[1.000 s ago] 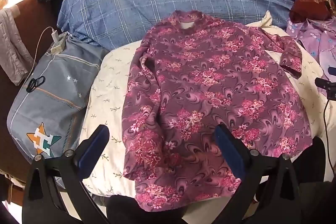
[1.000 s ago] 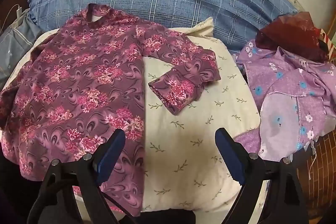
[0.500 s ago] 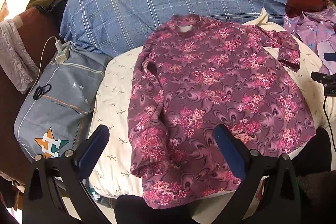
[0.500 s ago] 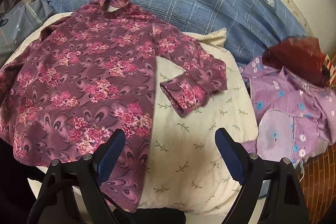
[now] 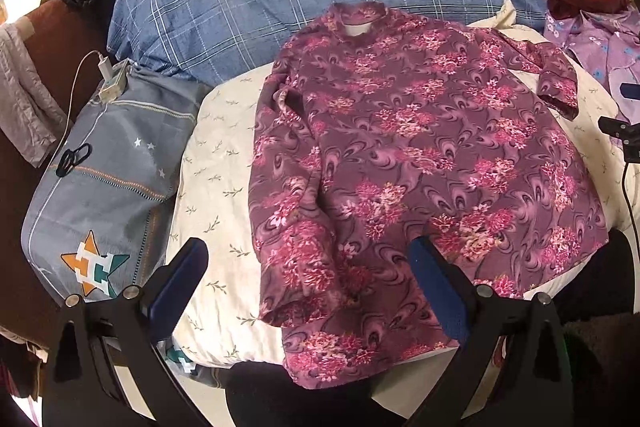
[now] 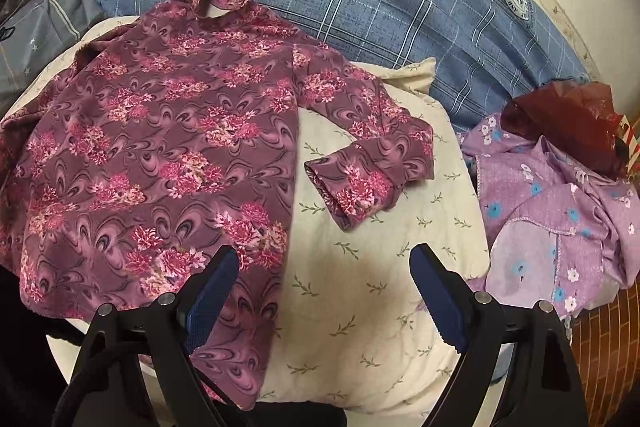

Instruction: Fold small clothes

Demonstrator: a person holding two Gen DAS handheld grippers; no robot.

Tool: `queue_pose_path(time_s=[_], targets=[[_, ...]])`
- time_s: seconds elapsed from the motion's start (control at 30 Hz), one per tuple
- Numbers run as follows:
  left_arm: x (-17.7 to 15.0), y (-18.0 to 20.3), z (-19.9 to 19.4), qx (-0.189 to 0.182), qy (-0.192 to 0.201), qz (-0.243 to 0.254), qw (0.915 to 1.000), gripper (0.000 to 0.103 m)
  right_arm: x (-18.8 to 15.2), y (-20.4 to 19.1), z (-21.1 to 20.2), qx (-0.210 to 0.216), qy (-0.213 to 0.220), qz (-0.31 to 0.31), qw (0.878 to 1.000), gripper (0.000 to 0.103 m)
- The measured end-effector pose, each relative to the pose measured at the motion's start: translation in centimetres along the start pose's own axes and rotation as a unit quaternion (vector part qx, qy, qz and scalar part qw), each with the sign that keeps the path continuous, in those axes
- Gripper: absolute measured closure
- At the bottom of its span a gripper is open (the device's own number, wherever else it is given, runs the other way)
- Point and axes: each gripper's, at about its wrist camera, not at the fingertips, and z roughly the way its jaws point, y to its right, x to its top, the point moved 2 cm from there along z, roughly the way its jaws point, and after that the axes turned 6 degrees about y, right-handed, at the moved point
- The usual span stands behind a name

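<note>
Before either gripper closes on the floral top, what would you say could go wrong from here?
1. The floral top's hem hangs over the cream cushion's front edge, so a pull may drag it off.
2. Its right sleeve is already bent back on itself, so folding may trap a crease.
3. The lilac garment lies nearby and could snag.

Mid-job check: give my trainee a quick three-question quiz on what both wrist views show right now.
1. True or false: the right tool is shut on the shirt.
2. Multiple choice: the shirt's right sleeve lies
A. flat and straight out
B. bent back toward the body
C. tucked under the shirt
3. Fill in: the shirt lies on a cream ____ printed with leaf sprigs.

Key: 1 false, both it and the left tool are open, holding nothing. 2 B. 3 pillow.
</note>
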Motion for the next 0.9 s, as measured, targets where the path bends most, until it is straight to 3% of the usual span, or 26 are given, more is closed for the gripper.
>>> queue_pose_path(time_s=[0.9], targets=[[-0.1,-0.1,0.8,0.003,-0.012,0.004,0.9999,0.002,0.3,-0.6,-1.2,-0.006,0.026,-0.01,1.0,0.015]])
